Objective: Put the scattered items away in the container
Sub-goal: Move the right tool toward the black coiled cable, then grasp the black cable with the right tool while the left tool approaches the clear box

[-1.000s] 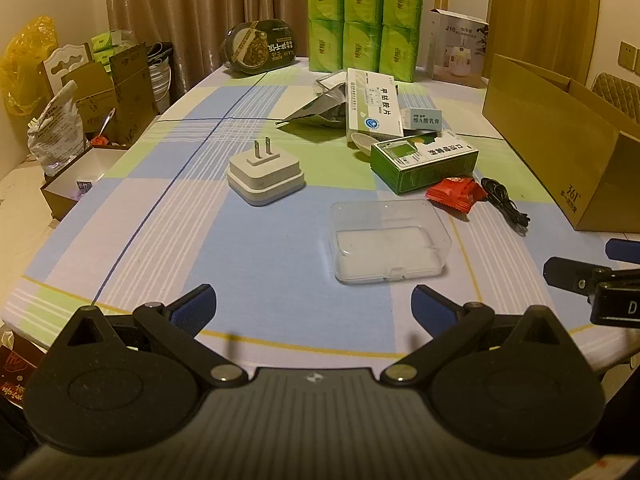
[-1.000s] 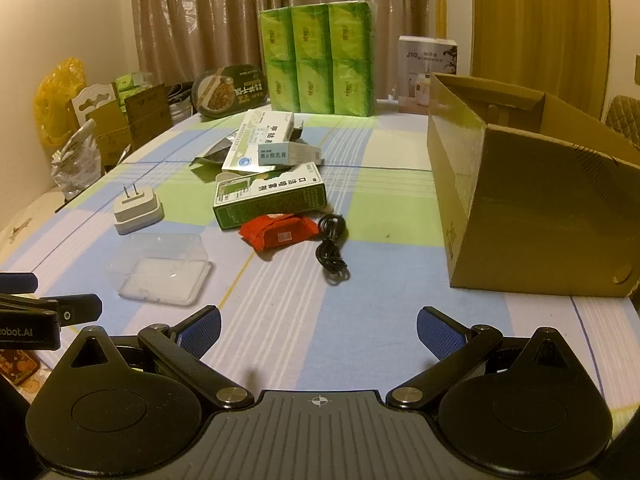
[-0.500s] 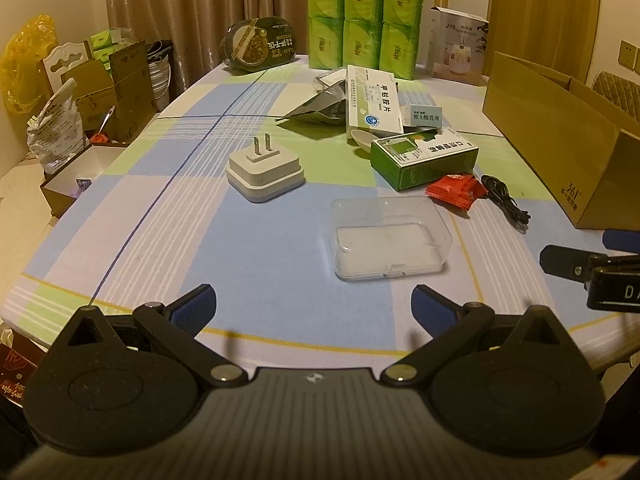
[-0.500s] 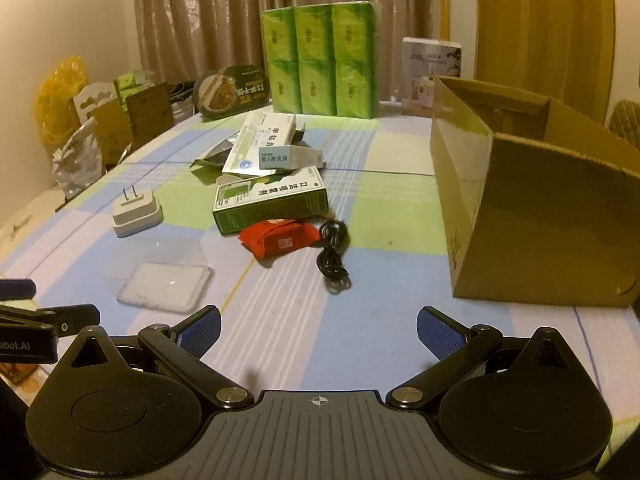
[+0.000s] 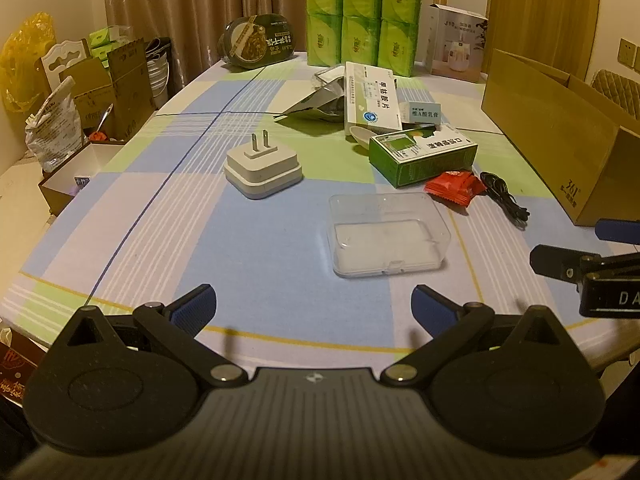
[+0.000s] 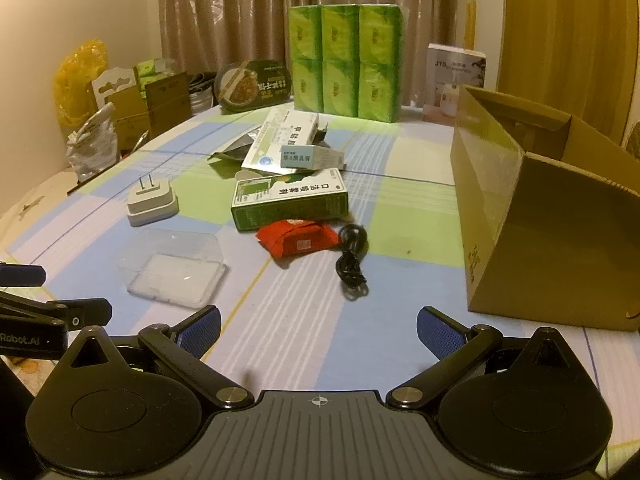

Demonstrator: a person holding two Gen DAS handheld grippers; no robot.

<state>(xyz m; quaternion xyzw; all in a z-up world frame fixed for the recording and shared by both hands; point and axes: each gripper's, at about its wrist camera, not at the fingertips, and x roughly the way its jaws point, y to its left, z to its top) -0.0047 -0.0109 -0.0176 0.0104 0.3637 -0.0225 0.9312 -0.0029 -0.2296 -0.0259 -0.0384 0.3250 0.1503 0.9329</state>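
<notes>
Scattered on the checked tablecloth lie a white plug adapter [image 5: 262, 168] [image 6: 151, 204], a clear plastic case [image 5: 386, 234] [image 6: 174, 267], a green box [image 5: 422, 154] [image 6: 290, 204], a red packet [image 5: 454, 188] [image 6: 298, 237], a black cable [image 5: 504, 200] [image 6: 352, 254] and white medicine boxes [image 5: 372, 100] [image 6: 280, 140]. The open cardboard box [image 5: 560, 136] [image 6: 536, 220] stands at the right. My left gripper [image 5: 314, 310] is open over the near table edge, short of the clear case. My right gripper [image 6: 318, 328] is open too, nearest the cable and the red packet.
A stack of green tissue packs [image 6: 344, 60], a round food tub [image 6: 252, 86] and a white carton [image 6: 454, 80] stand at the far end. Boxes and bags [image 5: 80, 92] crowd the floor to the left. Each gripper shows at the other view's edge [image 5: 592, 276] [image 6: 40, 320].
Both grippers have edged slightly forward over the table, so the items look a little closer. Both stayed open and nothing on the table has moved.
</notes>
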